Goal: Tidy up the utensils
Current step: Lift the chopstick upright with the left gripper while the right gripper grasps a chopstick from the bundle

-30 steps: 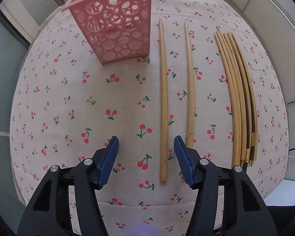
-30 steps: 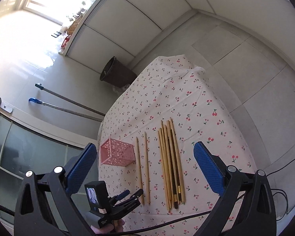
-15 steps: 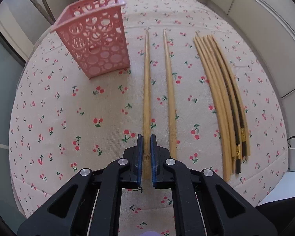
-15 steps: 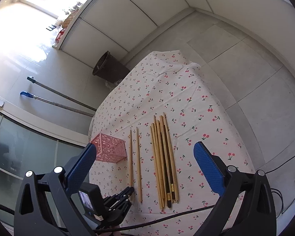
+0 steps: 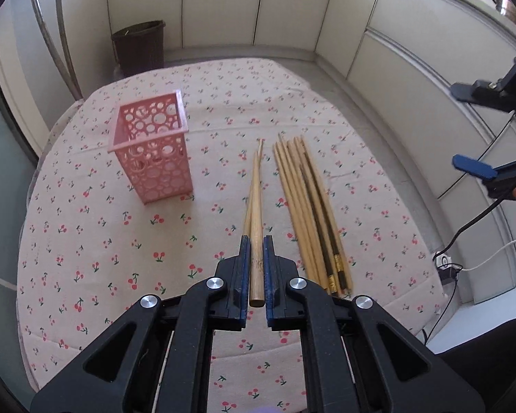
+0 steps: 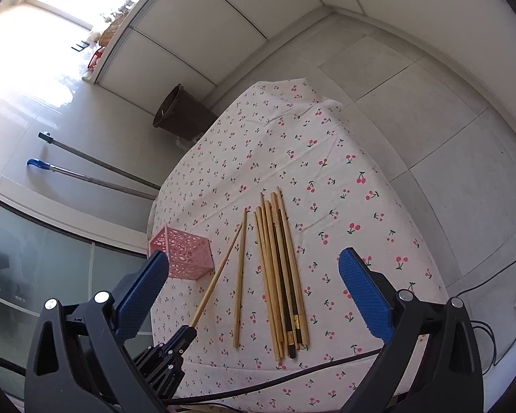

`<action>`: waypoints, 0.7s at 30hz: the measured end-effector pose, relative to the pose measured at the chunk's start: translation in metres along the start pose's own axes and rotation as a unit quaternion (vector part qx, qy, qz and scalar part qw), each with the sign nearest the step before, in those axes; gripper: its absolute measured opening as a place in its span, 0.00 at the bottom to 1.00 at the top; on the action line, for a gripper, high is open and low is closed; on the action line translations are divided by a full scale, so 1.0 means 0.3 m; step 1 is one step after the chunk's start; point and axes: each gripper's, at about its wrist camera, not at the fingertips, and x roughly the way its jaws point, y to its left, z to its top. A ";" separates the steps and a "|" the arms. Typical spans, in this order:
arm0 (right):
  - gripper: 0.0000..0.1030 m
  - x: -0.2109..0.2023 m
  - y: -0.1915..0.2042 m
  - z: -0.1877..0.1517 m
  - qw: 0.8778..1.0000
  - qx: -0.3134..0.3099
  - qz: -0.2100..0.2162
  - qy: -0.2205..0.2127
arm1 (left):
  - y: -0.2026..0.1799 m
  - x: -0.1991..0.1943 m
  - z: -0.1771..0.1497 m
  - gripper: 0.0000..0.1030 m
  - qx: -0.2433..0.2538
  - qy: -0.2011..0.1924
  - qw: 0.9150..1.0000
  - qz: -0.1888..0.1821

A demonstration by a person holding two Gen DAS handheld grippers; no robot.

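1. Early stage. Pink basket (image 5: 153, 153) upright on tabletop (image 5: 86, 241), looks empty through the holes; nothing filed yet, as far as visible.
2. Left gripper (image 5: 255, 268) clamped on butt end of one light chopstick (image 5: 257, 213); jaws nearly together, stick between the pads. Seen from right wrist view, same left gripper (image 6: 185, 332) carrying stick tilted up off the cloth, tip aimed toward the basket side.
3. Second light chopstick (image 6: 239, 282) flat on the tabletop, just beside the held one, between basket and bundle.
4. Bundle of chopsticks (image 6: 280, 275) lying together to the right, several light ones plus a couple of dark ones with gold bands; untouched, well apart from basket.
5. Right gripper (image 6: 254, 292) wide open, empty, hovering above tabletop edge; also visible at far right of left view (image 5: 481, 130).
6. Left to do, judged: drop held stick into basket, then loose one, then whole bundle. Roughly first item of many in hand.
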 end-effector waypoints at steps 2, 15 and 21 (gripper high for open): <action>0.93 -0.001 0.001 0.001 1.000 0.000 0.001 0.000 | -0.023 -0.062 0.011 0.06 0.010 -0.038 0.999 -0.015; 0.93 0.101 0.028 -0.018 0.996 -0.051 -0.067 0.018 | -0.063 -0.321 0.082 0.06 0.018 -0.161 0.985 -0.053; 0.93 0.340 0.063 0.011 0.979 -0.122 -0.152 0.053 | -0.043 -0.475 0.069 0.06 0.038 -0.207 0.974 -0.084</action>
